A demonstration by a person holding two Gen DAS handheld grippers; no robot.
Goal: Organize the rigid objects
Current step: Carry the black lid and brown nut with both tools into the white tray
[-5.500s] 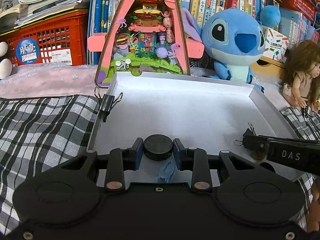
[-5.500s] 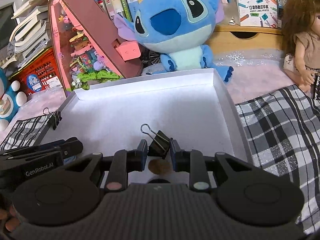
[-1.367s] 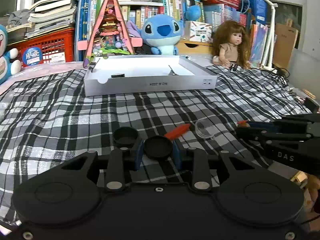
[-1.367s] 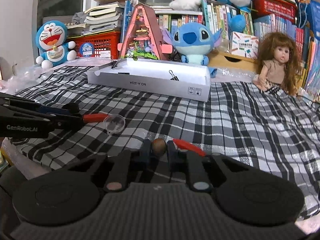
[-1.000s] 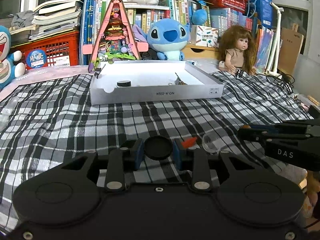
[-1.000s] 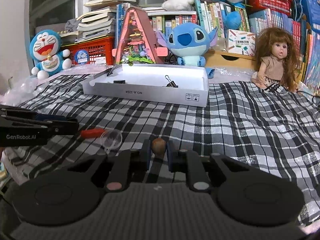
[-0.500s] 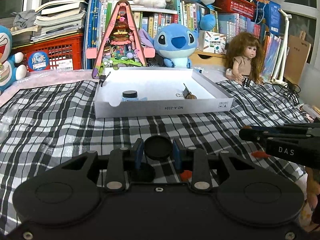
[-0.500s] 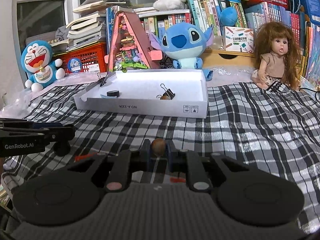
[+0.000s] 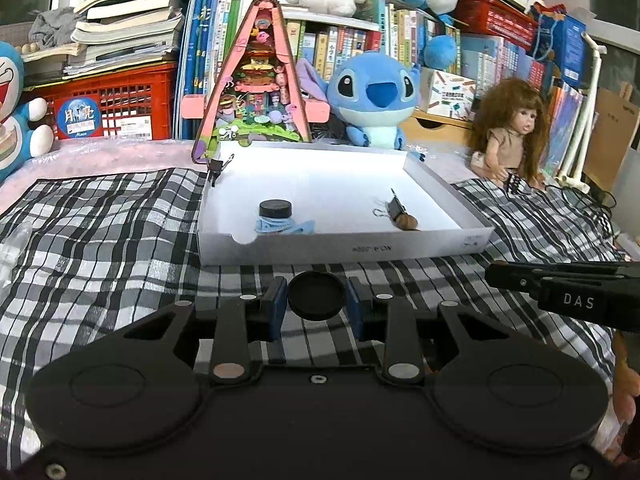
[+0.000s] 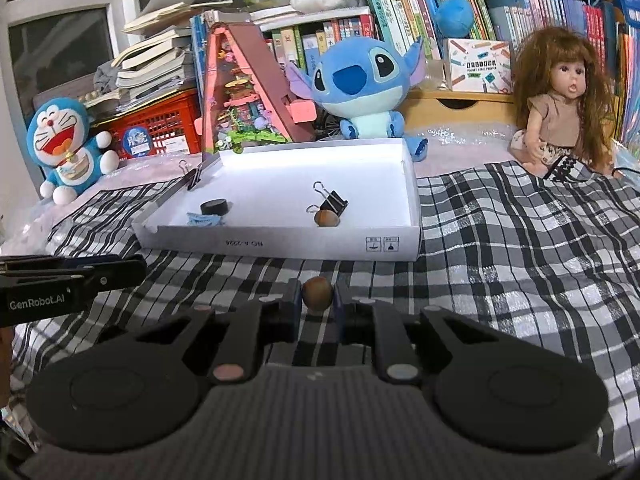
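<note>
White cardboard tray (image 9: 420,246) is your landmark: inside it lie a black cap (image 9: 275,209), a binder clip (image 10: 333,201) and a brown nut (image 10: 327,217). Your left gripper (image 9: 316,306) pinches a black disc (image 9: 316,295), your right gripper (image 10: 317,307) a second brown nut (image 10: 317,299), both just short of the tray's front wall. Transport step, judged; next, carry both over the wall and release. Legible: "DAS", "GenRobot.AI".

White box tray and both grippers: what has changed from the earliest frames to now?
Both grippers left the white box tray, each took a new piece off the plaid cloth, and now approach again: left gripper clamps a black cap, right gripper a brown nut. Tray contents unchanged.
</note>
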